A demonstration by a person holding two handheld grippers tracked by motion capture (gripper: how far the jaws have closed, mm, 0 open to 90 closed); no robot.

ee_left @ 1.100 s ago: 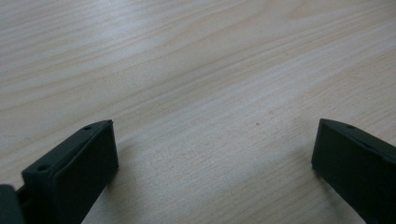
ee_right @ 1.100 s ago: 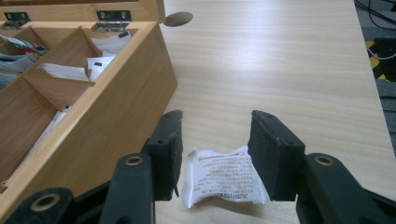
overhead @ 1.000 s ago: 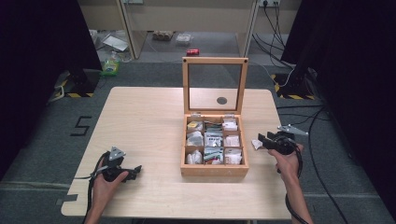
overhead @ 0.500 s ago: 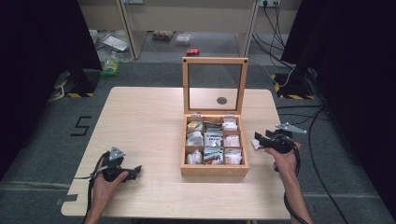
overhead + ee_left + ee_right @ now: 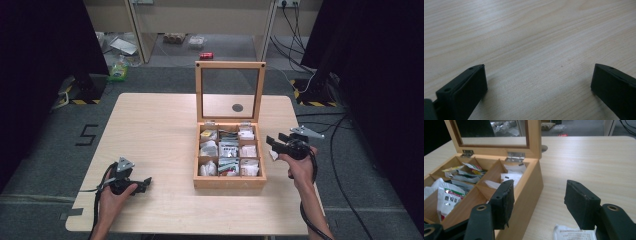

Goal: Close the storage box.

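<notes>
Hovering just beside the right wall of the wooden box point(image 5: 229, 183), the right gripper point(image 5: 274, 142) had just been opening its jaws, and nothing sat between them. In the right gripper view the two black pads stood apart, one level with the box's near corner, the other over bare table point(image 5: 599, 165). A white packet point(image 5: 574, 232) lay flat on the table just below that gripper, free of both pads and outside the box. The box stood with its glass-paned lid point(image 5: 229, 90) raised upright, its compartments stocked with packets point(image 5: 228, 149). At the table's near left corner, well apart from the box, the left gripper point(image 5: 146, 183) rested low over the wood in the person's hand, jaws spread wide and holding nothing.
</notes>
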